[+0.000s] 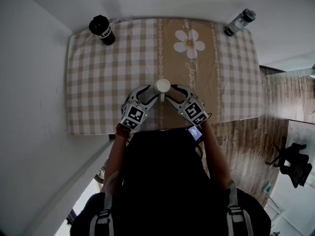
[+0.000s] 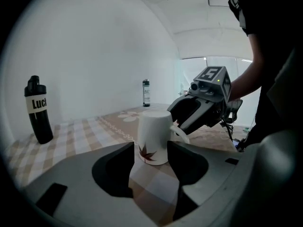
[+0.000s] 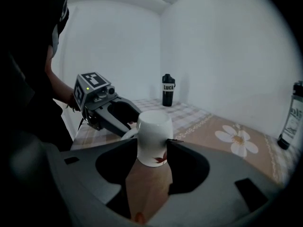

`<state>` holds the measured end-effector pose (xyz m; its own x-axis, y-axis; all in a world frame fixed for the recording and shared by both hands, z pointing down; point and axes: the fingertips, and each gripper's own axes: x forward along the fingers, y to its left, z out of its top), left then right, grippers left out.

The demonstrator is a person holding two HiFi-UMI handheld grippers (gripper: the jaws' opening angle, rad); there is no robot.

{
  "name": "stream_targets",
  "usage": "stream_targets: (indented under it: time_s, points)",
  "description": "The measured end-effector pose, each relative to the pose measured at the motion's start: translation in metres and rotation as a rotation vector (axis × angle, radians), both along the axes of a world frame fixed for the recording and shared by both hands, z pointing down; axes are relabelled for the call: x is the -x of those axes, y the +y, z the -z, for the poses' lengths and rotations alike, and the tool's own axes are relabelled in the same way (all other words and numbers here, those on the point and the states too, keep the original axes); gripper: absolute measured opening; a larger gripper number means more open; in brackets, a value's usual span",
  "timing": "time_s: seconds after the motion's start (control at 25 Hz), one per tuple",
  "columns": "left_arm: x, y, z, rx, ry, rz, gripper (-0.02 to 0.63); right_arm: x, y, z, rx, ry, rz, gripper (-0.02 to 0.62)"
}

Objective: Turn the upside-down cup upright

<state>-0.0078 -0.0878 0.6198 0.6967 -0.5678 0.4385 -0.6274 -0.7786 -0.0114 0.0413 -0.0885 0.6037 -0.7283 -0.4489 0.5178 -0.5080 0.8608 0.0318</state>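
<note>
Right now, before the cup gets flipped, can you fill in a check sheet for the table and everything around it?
Surface: checked tablecloth with a flower print, lying flat.
Job's things: white cup, upside down near the front edge, handle toward the near side.
Clutter: black bottle at the far left corner, clear bottle at the far right corner, both standing.
Grippers: left gripper and right gripper, jaws on either side of the cup; whether they squeeze it, cannot tell.
Cables: maybe a thin cord behind the right gripper; too small to be sure.
Surroundings: white walls, wood floor, office chair.
</note>
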Motion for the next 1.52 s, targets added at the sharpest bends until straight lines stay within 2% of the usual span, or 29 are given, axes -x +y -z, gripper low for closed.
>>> stream_targets:
  time_s: [0.12, 0.2, 0.28, 0.36, 0.6, 0.68, 0.84, 1.0, 1.12, 1.24, 1.28, 1.32, 1.36, 1.44, 1.52]
  points:
    - [-0.008, 0.001, -0.001, -0.006, -0.012, -0.037, 0.235, 0.002, -0.001, -0.002, 0.005, 0.004, -0.001, 0.215]
    - [-0.015, 0.002, -0.003, -0.024, -0.049, -0.061, 0.221, 0.002, -0.003, -0.002, 0.006, 0.010, 0.010, 0.219]
    - [-0.021, 0.001, -0.004, -0.043, -0.090, -0.065, 0.239, -0.001, -0.004, -0.001, 0.001, 0.017, 0.018, 0.219]
    - [-0.023, 0.000, -0.004, -0.040, -0.093, -0.068, 0.235, -0.003, -0.005, 0.000, -0.005, 0.024, 0.029, 0.219]
    - [-0.022, 0.000, -0.003, -0.028, -0.070, -0.061, 0.230, -0.002, -0.007, -0.001, -0.012, 0.009, 0.053, 0.225]
    - [-0.020, 0.001, -0.004, -0.015, -0.040, -0.046, 0.232, -0.003, -0.005, -0.001, -0.012, 0.009, 0.046, 0.222]
    - [-0.009, -0.003, 0.005, 0.000, 0.026, -0.015, 0.232, -0.007, -0.004, 0.007, -0.024, -0.003, -0.013, 0.189]
    - [0.002, -0.012, 0.029, -0.048, 0.088, 0.008, 0.230, -0.008, -0.008, 0.032, -0.071, -0.054, -0.098, 0.178]
    - [0.008, -0.018, 0.056, -0.109, 0.167, 0.058, 0.205, -0.007, -0.016, 0.065, -0.119, -0.132, -0.172, 0.137]
    - [0.012, -0.028, 0.106, -0.175, 0.261, 0.127, 0.163, -0.003, -0.029, 0.103, -0.162, -0.230, -0.273, 0.137]
    - [0.015, -0.033, 0.118, -0.195, 0.278, 0.169, 0.137, -0.002, -0.032, 0.115, -0.176, -0.265, -0.307, 0.137]
    - [0.020, -0.037, 0.127, -0.209, 0.289, 0.225, 0.039, 0.000, -0.035, 0.127, -0.190, -0.302, -0.342, 0.133]
    - [0.026, -0.042, 0.135, -0.219, 0.298, 0.286, -0.005, 0.002, -0.038, 0.139, -0.210, -0.332, -0.378, 0.103]
    - [0.033, -0.048, 0.147, -0.234, 0.306, 0.379, -0.006, 0.005, -0.039, 0.158, -0.273, -0.351, -0.450, 0.016]
    - [0.036, -0.044, 0.161, -0.261, 0.290, 0.429, -0.006, 0.013, -0.033, 0.174, -0.338, -0.341, -0.490, 0.006]
